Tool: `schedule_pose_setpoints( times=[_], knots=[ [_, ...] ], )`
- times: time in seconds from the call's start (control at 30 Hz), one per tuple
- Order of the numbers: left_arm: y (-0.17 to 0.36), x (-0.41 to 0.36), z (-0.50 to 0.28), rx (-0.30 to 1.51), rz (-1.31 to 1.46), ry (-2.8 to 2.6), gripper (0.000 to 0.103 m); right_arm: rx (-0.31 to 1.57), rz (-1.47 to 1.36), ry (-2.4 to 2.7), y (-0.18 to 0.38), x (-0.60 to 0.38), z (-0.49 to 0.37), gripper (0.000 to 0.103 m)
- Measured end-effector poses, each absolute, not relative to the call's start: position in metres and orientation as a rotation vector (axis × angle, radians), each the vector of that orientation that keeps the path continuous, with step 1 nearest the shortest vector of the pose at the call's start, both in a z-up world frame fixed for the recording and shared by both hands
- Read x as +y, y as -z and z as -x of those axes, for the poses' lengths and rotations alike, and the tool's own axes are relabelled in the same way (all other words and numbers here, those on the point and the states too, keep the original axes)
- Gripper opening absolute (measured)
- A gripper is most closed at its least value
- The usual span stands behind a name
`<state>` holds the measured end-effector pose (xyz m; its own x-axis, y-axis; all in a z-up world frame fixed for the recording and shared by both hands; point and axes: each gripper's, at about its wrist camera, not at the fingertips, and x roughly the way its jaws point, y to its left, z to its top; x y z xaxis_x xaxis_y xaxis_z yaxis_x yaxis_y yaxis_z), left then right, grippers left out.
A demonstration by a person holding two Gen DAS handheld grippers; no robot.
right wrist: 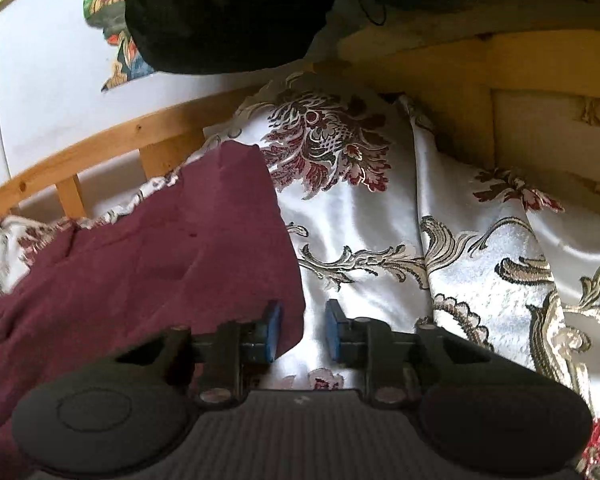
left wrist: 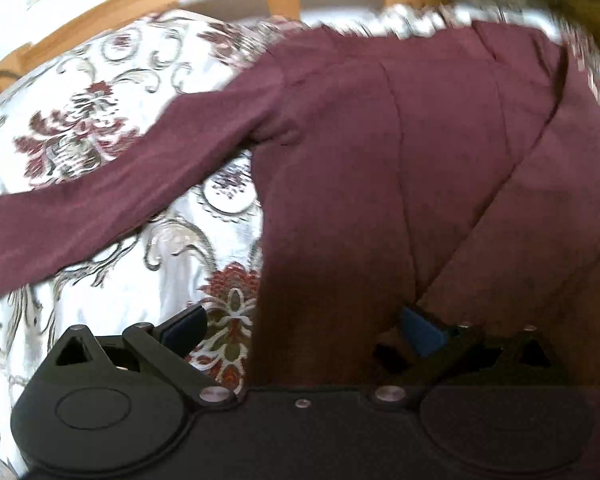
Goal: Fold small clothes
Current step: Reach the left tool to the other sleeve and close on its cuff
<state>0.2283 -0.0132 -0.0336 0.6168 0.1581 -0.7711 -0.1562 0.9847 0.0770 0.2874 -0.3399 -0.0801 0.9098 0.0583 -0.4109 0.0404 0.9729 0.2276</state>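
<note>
The maroon shirt [left wrist: 340,152] lies on the patterned bedspread [right wrist: 360,216], one sleeve [left wrist: 80,208] still spread out. Left gripper [left wrist: 304,324] gapes wide over its hem; right gripper [right wrist: 302,330], narrowed, straddles the edge. Folding barely begun.

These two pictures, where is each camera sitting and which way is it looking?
Left wrist view: sits on the left gripper, looking forward and down over a maroon shirt with one sleeve spread on a flowered bedspread; its open black fingers show.
Right wrist view: sits on the right gripper, looking along the shirt's edge toward a wooden bed frame; its fingers show, with the shirt's edge between them, not pinched.
Shared: shirt, bedspread and bed frame.
</note>
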Motion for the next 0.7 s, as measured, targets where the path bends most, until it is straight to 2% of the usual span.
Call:
schedule_pose_setpoints(
  times=[0.07, 0.13, 0.23, 0.43, 0.7],
  knots=[
    [0.029, -0.002, -0.214, 0.843, 0.051, -0.195, 0.102, 0.431, -0.261, -0.023, 0.078, -0.341, -0.285, 0.045],
    [0.029, 0.016, -0.196, 0.809, 0.081, -0.252, 0.102, 0.426, -0.269, -0.041, 0.074, -0.338, -0.280, 0.066],
    [0.035, 0.056, -0.172, 0.800, 0.181, -0.338, 0.102, 0.415, -0.283, -0.084, 0.069, -0.330, -0.270, 0.084],
    [0.022, 0.150, -0.127, 0.655, 0.406, -0.578, 0.102, 0.433, -0.300, -0.193, 0.059, -0.307, -0.254, 0.100],
    [0.005, 0.233, -0.118, 0.417, 0.604, -0.783, 0.102, 0.481, -0.328, -0.273, 0.053, -0.293, -0.238, 0.103]
  ],
)
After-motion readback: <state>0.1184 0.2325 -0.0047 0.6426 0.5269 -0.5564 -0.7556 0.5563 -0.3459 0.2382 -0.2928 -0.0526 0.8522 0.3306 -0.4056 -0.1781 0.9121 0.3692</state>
